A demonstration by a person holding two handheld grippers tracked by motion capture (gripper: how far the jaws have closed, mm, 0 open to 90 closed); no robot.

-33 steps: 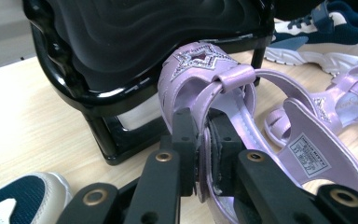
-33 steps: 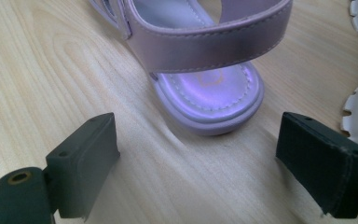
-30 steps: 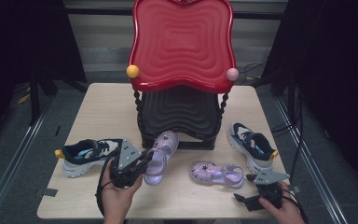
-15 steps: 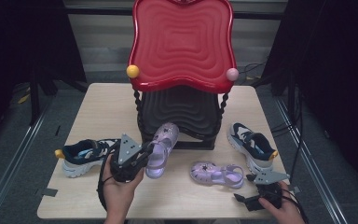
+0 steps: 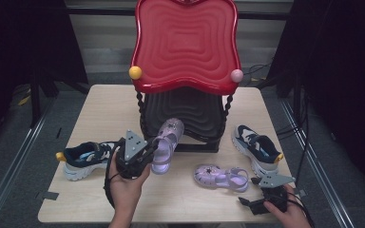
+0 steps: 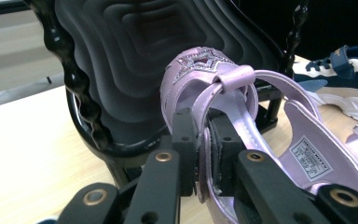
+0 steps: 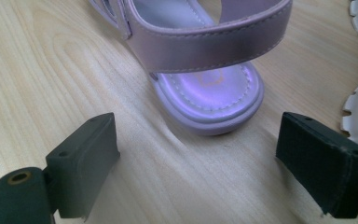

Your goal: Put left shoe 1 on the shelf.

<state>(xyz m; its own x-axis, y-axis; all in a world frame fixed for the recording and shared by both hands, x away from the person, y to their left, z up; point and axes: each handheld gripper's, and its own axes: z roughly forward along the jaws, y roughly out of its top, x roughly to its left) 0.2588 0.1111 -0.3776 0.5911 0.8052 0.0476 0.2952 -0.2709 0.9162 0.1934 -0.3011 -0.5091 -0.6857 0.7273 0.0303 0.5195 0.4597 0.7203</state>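
My left gripper point(image 5: 152, 152) is shut on the back strap of a lilac sandal point(image 5: 167, 140) and holds it off the table. The sandal's star-trimmed toe point(image 6: 200, 63) points at the black ribbed lower shelf point(image 6: 130, 46) of the rack; I cannot tell whether they touch. In the left gripper view both pads point(image 6: 184, 140) pinch the strap. A second lilac sandal point(image 5: 221, 176) lies flat on the table at the front right. My right gripper point(image 5: 249, 203) stands open just behind its heel point(image 7: 207, 91), jaws wide apart and touching nothing.
The rack's red wavy upper tray point(image 5: 186, 42) overhangs the black shelf point(image 5: 185, 111), with twisted black posts point(image 5: 141, 111) at the sides. One navy-and-white sneaker point(image 5: 83, 159) lies at the left, another point(image 5: 256, 147) at the right. The wooden table point(image 5: 100, 109) ends close behind both hands.
My left gripper has carried the sandal a little forward and up, so its toe now reaches the black shelf's front. The right gripper and the other shoes have stayed put.
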